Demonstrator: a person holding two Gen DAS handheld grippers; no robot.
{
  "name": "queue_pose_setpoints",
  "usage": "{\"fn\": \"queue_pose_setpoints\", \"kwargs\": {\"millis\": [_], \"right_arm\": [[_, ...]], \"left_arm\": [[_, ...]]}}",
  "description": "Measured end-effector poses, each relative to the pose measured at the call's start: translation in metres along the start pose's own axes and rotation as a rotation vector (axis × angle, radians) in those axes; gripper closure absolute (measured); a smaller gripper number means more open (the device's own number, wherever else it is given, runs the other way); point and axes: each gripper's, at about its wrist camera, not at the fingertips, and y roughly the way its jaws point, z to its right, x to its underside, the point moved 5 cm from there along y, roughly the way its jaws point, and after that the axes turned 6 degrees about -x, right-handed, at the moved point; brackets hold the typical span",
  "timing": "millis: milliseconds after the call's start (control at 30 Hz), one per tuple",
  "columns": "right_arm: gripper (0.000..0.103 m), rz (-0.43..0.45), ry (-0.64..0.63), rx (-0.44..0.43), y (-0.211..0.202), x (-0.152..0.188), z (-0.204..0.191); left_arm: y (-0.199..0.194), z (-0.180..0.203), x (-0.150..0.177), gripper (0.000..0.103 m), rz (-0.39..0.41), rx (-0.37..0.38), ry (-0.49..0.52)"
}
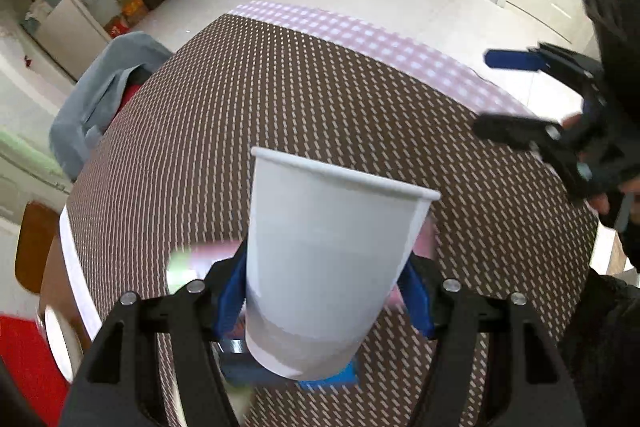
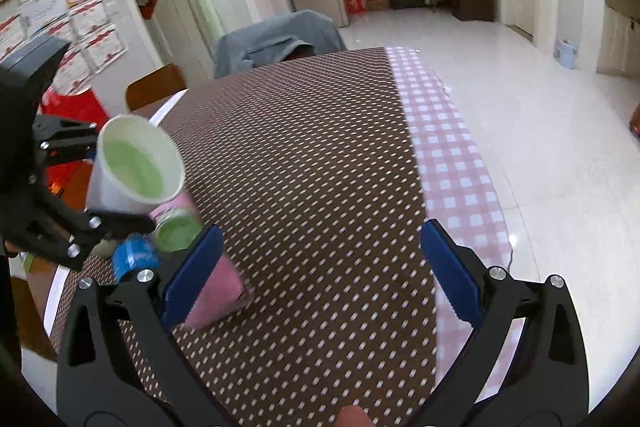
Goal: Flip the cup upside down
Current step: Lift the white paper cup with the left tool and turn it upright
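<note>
While left hand-held gripper (image 1: 324, 303) is clamping white cup (image 1: 328, 263) near its base, you're holding it lifted above surface (image 1: 280, 99), mouth tilted away. Right hand-held gripper (image 2: 320, 267) is hanging wide open, empty, beside cup. Next: likely roll wrist over, set cup down on its rim.

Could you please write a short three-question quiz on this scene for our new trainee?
1. True or false: the left gripper is shut on the white paper cup.
2. The right gripper is: A) holding a cup, B) open and holding nothing, C) out of view.
3. Fill in: in the right wrist view, the inside of the white paper cup looks ____ in colour.

Key:
1. True; its blue pads press the cup's sides above the brown dotted tablecloth.
2. B.
3. Green.
</note>
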Motion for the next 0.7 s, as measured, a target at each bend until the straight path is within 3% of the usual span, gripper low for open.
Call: {"fn": "queue_pose_setpoints", "kwargs": {"millis": [333, 700], "right_arm": [[0.006, 0.025, -0.077, -0.071, -0.025, 0.037, -0.038], [0.006, 0.012, -0.11, -0.088, -0.024, 0.076, -0.046]], "left_arm": [[-0.027, 0.04, 0.075, 0.038, 0.049, -0.045, -0.146], [0.011, 0.096, 0.116, 0.037, 0.006, -0.033, -0.155]]}}
